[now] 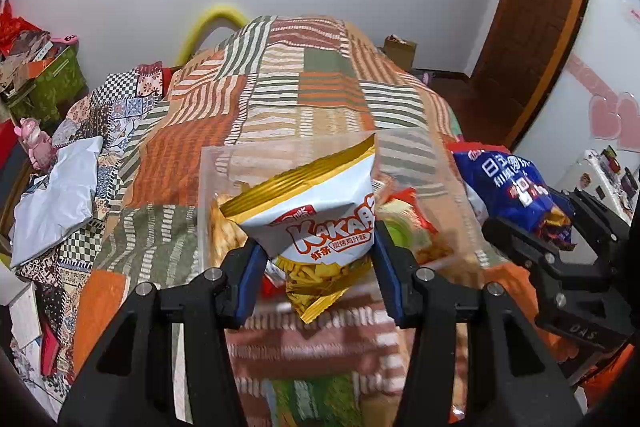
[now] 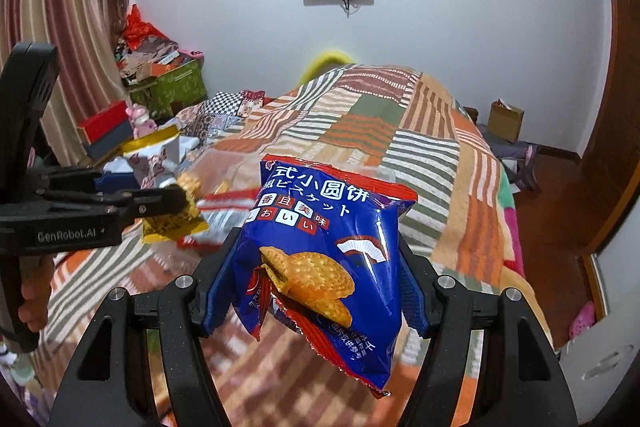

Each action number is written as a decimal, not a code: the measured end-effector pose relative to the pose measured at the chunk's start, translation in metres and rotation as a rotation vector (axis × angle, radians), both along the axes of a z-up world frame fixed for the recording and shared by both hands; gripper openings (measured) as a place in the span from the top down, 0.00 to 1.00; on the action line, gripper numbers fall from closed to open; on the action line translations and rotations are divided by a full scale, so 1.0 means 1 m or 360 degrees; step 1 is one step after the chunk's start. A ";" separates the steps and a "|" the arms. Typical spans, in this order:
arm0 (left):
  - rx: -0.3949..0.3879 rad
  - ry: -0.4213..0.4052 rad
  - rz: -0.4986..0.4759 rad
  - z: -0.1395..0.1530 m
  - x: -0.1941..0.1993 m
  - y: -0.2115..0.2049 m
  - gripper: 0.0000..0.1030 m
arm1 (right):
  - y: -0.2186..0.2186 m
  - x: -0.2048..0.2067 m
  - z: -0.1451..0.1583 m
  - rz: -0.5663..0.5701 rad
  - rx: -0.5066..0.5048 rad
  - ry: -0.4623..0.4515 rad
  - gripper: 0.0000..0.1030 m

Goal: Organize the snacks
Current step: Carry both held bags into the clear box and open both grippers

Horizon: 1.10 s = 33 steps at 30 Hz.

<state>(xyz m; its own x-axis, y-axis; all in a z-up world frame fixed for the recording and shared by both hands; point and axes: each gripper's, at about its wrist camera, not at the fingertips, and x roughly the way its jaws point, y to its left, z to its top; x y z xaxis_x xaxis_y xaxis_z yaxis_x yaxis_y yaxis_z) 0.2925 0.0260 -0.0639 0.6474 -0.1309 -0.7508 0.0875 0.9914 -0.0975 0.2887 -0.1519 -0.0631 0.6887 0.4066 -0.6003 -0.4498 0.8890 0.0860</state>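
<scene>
Left gripper (image 1: 320, 267): pinching the white-and-gold snack bag (image 1: 316, 219) above the clear bin (image 1: 224, 163) on the bed (image 1: 280, 83)
Right gripper (image 2: 316, 291): pinching the blue biscuit bag (image 2: 332, 255) in the air, beside the bin
Risk: both 2 slick, puffy packets could be slipping from the pads, or catching the bin's rim when lowering
Axis: each bag's long axis is running top seal up and away, slightly tilting
</scene>
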 end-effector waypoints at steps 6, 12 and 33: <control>0.0016 0.0056 0.0017 -0.022 0.030 0.009 0.51 | 0.016 0.031 -0.018 -0.0008 -0.0020 0.0084 0.37; -0.0029 0.0076 0.0041 -0.039 0.048 0.016 0.51 | 0.031 0.052 -0.033 0.0010 -0.0073 0.0153 0.37; -0.0086 0.0023 0.0038 -0.016 0.025 0.015 0.42 | 0.022 0.023 -0.001 0.0031 -0.0076 0.0093 0.23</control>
<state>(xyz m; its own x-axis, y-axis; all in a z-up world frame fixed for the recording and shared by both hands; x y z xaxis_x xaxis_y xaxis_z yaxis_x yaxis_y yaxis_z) 0.3170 0.0409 -0.0804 0.6400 -0.1562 -0.7524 0.0619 0.9864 -0.1521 0.3115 -0.1304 -0.0636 0.6441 0.3898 -0.6581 -0.4628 0.8837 0.0705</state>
